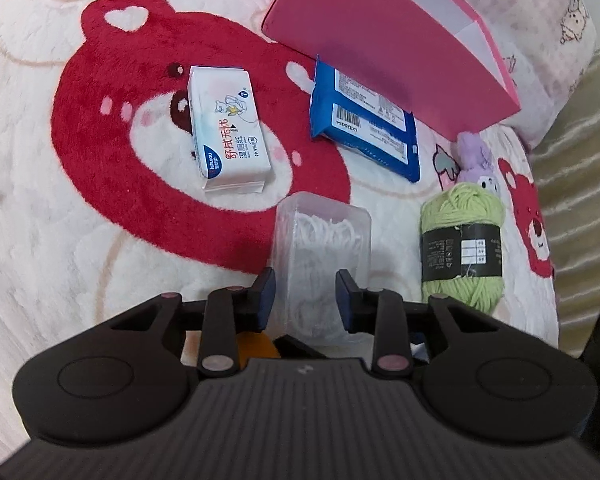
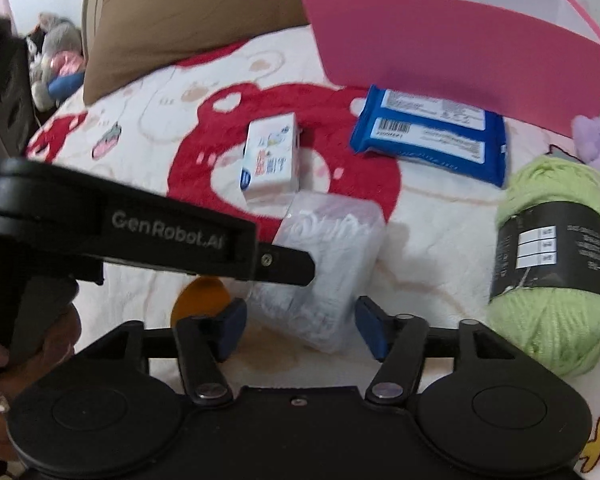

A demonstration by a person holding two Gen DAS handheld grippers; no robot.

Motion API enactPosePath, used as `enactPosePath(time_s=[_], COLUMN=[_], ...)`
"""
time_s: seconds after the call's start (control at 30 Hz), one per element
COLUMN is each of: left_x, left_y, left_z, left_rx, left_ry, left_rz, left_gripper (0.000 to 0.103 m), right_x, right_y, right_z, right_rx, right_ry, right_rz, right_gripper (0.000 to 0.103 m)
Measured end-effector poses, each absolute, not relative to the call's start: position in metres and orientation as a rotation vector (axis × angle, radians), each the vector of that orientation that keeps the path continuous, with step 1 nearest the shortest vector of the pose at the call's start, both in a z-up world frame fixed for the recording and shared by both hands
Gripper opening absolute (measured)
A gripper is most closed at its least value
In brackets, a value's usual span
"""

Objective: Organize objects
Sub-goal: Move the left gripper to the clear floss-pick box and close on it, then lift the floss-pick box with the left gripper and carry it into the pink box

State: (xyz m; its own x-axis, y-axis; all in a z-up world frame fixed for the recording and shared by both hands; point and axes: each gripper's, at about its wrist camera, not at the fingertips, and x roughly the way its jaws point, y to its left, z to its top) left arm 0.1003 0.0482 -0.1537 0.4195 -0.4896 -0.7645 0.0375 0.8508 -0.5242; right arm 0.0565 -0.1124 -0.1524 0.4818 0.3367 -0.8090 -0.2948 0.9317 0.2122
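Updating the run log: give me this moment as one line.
left gripper: shut on clear box | right gripper: open around it | pink bin: nothing visible inside

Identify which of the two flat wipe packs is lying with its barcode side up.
The blue wipe pack beside the pink box: a white barcode label faces up. The white wipe pack shows its printed cartoon front instead.
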Motion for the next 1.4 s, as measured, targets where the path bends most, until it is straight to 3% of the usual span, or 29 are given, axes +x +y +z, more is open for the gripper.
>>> enactPosePath(time_s=[0.57,1.4], left_x=[0.096,0.081], left_y=[0.028,-0.003], left_z=[-0.142,-0.059], left_rx=[-0.426,-0.302], left_ry=[1.052,0.927], left_rz=[-0.359,-0.422], left_gripper=[0.031,0.031], right_x=[0.049,0.036], right_y=[-0.12,-0.159], right_z=[-0.154,-0.093], right_rx=[-0.04,0.009], right_ry=[0.884,0.744], right_rz=[0.352,0.401], right_gripper=[0.068,0.068])
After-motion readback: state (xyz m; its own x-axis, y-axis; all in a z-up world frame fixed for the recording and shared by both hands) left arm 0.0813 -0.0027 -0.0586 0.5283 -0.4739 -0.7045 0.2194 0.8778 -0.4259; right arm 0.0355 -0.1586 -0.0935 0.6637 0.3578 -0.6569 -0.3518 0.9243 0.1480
